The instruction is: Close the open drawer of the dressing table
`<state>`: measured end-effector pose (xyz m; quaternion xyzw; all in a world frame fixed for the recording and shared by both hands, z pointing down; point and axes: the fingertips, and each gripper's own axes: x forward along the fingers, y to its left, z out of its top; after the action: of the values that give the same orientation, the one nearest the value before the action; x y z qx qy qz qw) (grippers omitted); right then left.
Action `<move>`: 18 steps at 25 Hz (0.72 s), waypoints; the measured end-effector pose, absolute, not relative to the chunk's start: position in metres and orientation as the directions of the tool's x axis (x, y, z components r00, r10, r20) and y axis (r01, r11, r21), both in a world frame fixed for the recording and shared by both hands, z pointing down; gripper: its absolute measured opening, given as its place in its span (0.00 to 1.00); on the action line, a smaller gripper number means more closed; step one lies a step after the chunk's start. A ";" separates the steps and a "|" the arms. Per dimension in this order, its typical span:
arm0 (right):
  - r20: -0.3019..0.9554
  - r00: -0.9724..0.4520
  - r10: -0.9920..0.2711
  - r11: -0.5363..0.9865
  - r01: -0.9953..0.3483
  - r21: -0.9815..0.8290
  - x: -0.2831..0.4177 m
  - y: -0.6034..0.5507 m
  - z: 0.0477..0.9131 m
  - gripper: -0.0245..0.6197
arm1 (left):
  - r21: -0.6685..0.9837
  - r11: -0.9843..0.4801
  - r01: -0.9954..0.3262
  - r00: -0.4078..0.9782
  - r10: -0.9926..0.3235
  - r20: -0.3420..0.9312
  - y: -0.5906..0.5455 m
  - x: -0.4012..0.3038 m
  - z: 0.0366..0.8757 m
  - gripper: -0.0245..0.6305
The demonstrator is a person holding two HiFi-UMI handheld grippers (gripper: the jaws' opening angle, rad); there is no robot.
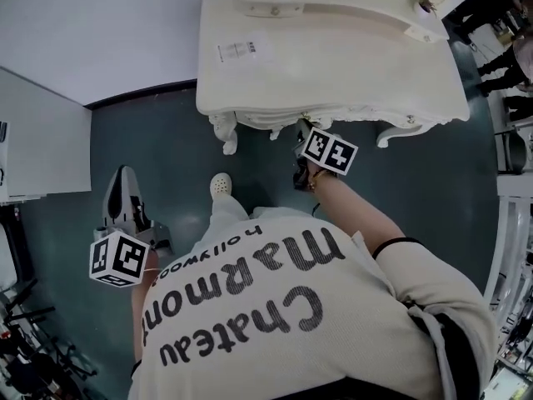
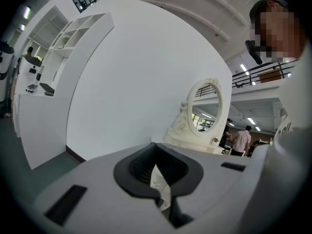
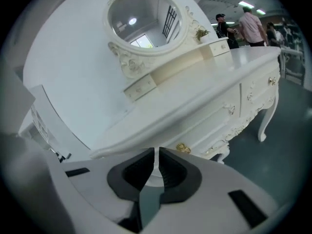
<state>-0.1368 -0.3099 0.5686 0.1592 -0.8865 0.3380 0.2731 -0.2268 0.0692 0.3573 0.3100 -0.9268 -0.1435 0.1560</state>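
Nearest, out to the person's left over the floor (image 1: 175, 140), the left hand-held gripper (image 2: 157, 174) points past the dressing table (image 1: 333, 65) towards a white wall. Its jaws are all but together. A pale sliver shows in the slit, and I cannot tell whether it is a scrap or just background.

The right hand-held gripper (image 3: 156, 167) is up at the front edge of the worktop (image 3: 204, 82). Its jaws are closed to a thin slit with nothing between them.

Just beyond its tips, under the overhanging front edge, is the drawer (image 3: 197, 136) with a gold knob (image 3: 183, 148). Its front looks level with the neighbouring fronts, so it seems pushed home or very nearly, though the overhang hides the joint. Its long axis runs along the front edge and its face points at the person, so it would slide straight back towards the rear edge, where the oval mirror (image 3: 141, 18) stands.

The likely faults from here:
- A push off to one end could skew the drawer in its runners and leave a corner standing proud.
- The narrow closed tips could skid on the carved, painted front and mark it, or catch the knob.
- Too hard a shove might shift the whole table on its slim legs.
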 end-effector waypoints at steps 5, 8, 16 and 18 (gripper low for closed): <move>0.380 -0.923 -0.067 0.648 -0.330 -0.686 -0.146 -0.297 0.494 0.09 | 0.379 0.722 -0.579 -0.725 -0.669 0.166 0.037 -0.212 0.352 0.05; 0.276 -0.960 -0.038 0.639 -0.236 -0.732 -0.149 -0.288 0.452 0.09 | 0.377 0.708 -0.597 -0.716 -0.683 0.148 0.026 -0.202 0.347 0.05; -0.009 -0.998 0.066 0.670 0.051 -0.741 -0.160 -0.256 0.350 0.08 | 0.374 0.713 -0.594 -0.721 -0.677 0.145 0.026 -0.186 0.346 0.05; -0.020 -0.995 0.094 0.710 0.081 -0.700 -0.162 -0.247 0.336 0.08 | 0.369 0.714 -0.595 -0.723 -0.676 0.142 0.027 -0.184 0.344 0.05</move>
<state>-0.1623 -0.2475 0.3363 -0.0474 -0.9245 0.3780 0.0085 -0.1842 0.0265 0.3444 0.3469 -0.9159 -0.1506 0.1347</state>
